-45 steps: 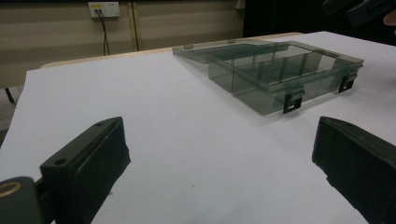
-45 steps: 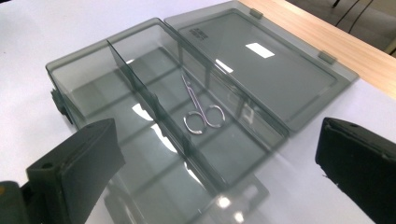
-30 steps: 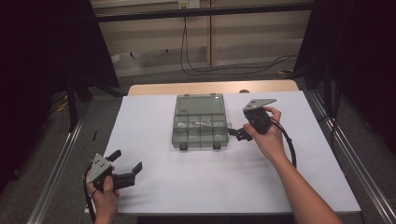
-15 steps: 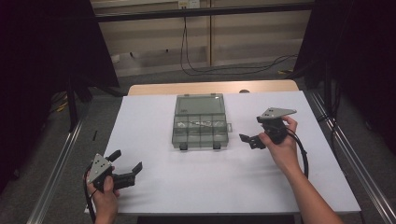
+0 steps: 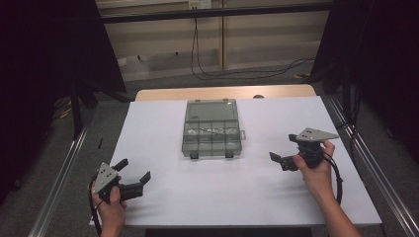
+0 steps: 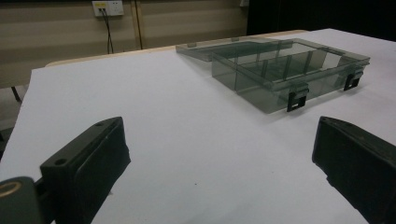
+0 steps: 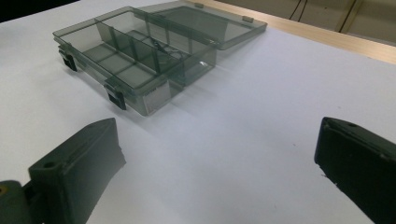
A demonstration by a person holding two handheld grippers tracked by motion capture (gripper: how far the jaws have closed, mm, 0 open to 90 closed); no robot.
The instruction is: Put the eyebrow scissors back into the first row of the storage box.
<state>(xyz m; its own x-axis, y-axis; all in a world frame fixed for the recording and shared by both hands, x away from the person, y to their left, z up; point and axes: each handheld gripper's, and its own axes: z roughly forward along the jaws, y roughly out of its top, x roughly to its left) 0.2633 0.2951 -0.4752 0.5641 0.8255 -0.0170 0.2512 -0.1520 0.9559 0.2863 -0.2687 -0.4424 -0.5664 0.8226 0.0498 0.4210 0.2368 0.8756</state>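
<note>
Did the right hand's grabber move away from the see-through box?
Yes. The right gripper has pulled back from the box, toward the table's right and near edges.

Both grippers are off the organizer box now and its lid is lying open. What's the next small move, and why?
Probably ease the right gripper forward toward the organizer box. It is open and aimed at the box's near corner, and nothing lies between them on the white table. The left gripper, also open, sits farther back.

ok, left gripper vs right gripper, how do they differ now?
The left gripper sits at the table's near left corner, far from the box; the right gripper is right of the box, nearer it. The left points right, the right points left. Both are open and empty.
</note>
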